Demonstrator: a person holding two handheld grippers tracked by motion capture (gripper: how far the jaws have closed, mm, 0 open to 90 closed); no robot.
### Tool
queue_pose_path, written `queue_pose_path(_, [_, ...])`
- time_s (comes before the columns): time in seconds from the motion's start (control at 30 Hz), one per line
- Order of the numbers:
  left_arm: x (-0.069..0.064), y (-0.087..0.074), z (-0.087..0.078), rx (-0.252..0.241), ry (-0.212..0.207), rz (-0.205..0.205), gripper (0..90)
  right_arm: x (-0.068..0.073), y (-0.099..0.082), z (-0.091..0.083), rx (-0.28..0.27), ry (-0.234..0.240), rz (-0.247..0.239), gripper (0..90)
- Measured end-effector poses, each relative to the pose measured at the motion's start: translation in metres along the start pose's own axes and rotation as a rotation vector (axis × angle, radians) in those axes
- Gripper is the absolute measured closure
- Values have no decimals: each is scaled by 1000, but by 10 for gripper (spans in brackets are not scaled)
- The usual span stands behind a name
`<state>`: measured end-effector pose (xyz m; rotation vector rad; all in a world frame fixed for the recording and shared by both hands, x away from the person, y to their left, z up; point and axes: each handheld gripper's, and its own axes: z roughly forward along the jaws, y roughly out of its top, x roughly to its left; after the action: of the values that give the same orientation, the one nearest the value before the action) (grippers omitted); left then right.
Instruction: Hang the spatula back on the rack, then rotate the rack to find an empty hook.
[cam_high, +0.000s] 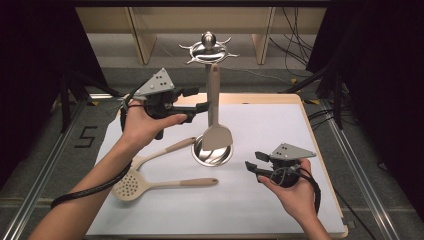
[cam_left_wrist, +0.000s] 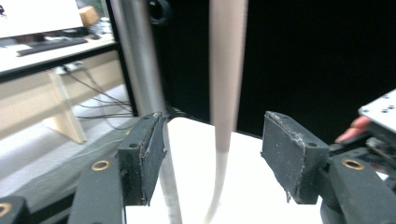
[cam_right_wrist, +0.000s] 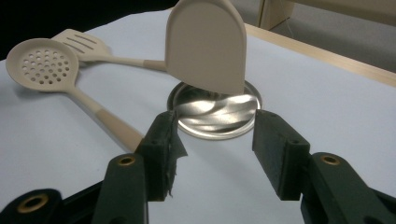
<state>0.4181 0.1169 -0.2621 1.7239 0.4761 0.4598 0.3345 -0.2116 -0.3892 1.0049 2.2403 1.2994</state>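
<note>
A steel utensil stand (cam_high: 207, 50) rises from a round base (cam_high: 212, 152) at mid-table. From its hooks hangs a beige spatula (cam_high: 216, 136), blade down over the base. My left gripper (cam_high: 201, 99) is raised and open just left of the spatula's handle. In the left gripper view the handle (cam_left_wrist: 227, 70) stands in the gap of that gripper (cam_left_wrist: 215, 158), untouched, with the stand's pole (cam_left_wrist: 140, 60) to its left. My right gripper (cam_high: 255, 161) is open, low over the mat to the right of the base. Its own view has the gripper (cam_right_wrist: 215, 135) facing the spatula blade (cam_right_wrist: 205, 44) and base (cam_right_wrist: 215, 114).
A beige skimmer (cam_high: 130, 186) and a slotted turner (cam_high: 160, 152) lie on the white mat (cam_high: 280, 125) left of the base; they also show as skimmer (cam_right_wrist: 42, 63) and turner (cam_right_wrist: 79, 42). The wooden table edge runs along the right. Cables lie on the floor behind.
</note>
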Motion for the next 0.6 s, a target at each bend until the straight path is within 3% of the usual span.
queue_pose_path(0.13, [1, 0, -3, -3, 69, -6, 451, -3, -4, 1, -8, -13, -3, 512])
queue_pose_path(0.4, [1, 1, -7, -14, 84, -31, 646, -5, -3, -2, -4, -13, -13, 514])
queue_pose_path(0.43, [0, 2, -7, -16, 89, -31, 662, -3, -3, -2, 4, -11, 4, 516])
queue_pose_path(0.47, [0, 2, -8, -19, 92, -32, 682, -4, -2, -2, -1, -15, -18, 517])
queue_pose_path(0.53, [-1, 4, -10, -24, 108, -37, 706, 1, -2, -1, -7, -14, 6, 518])
queue_pose_path(0.6, [-2, 6, -13, -36, 126, -42, 726, 1, -1, -2, -3, -13, -11, 518])
